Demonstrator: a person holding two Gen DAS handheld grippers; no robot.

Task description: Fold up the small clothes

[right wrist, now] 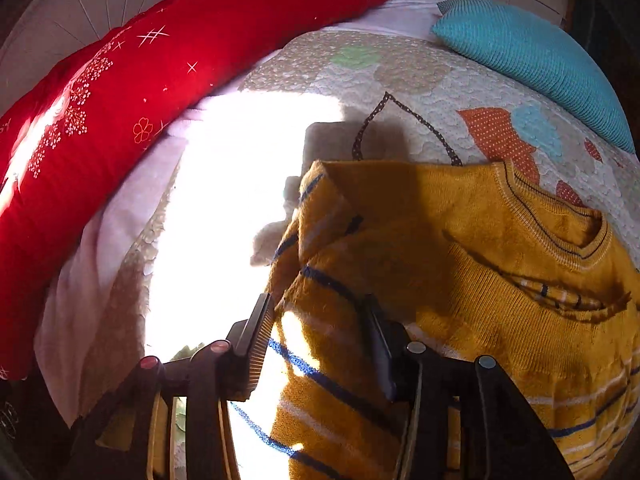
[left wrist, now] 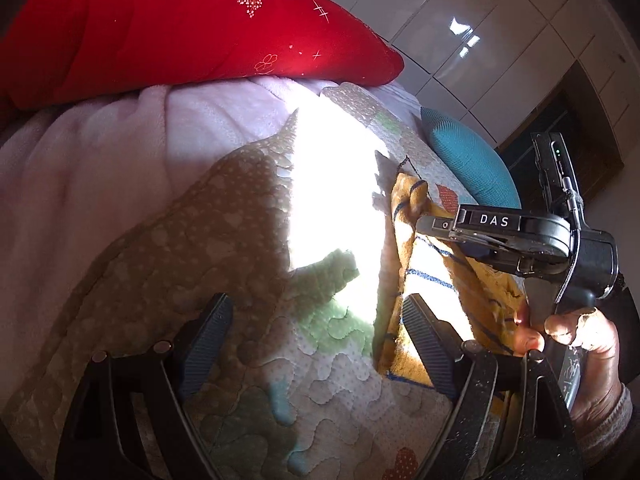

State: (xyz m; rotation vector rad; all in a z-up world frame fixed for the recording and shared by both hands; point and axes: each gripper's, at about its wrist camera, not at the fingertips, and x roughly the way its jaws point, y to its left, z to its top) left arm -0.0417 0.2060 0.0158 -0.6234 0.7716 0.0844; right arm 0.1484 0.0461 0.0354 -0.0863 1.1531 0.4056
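— What have the right gripper point(right wrist: 318, 336) jaws got?

— A fold of the mustard sweater point(right wrist: 460, 264); the two fingers stand on either side of a striped sleeve and pinch the knit between them; the cloth bunches up just ahead of the tips.

— And the rest of it?

— It spreads off to the right of those jaws, flat on the quilted bedspread point(right wrist: 420, 76); the ribbed collar lies out to the right, ahead of the jaws; blue and white stripes run below them.

— The left gripper point(left wrist: 316, 328)?

— Jaws spread wide with nothing between them but quilt; the sweater's point(left wrist: 424, 276) edge lies just beside its right finger, though I cannot tell whether they touch.

— Beyond that?

— The right hand point(left wrist: 580, 340) shows at the far right of the left jaws, wrapped around its tool's handle; a glaring patch of sun falls straight ahead of both; farther out a red pillow point(right wrist: 132, 112) lies to the left on a pale fleece blanket point(left wrist: 100, 160); a teal cushion point(right wrist: 536, 60) sits at the far right.
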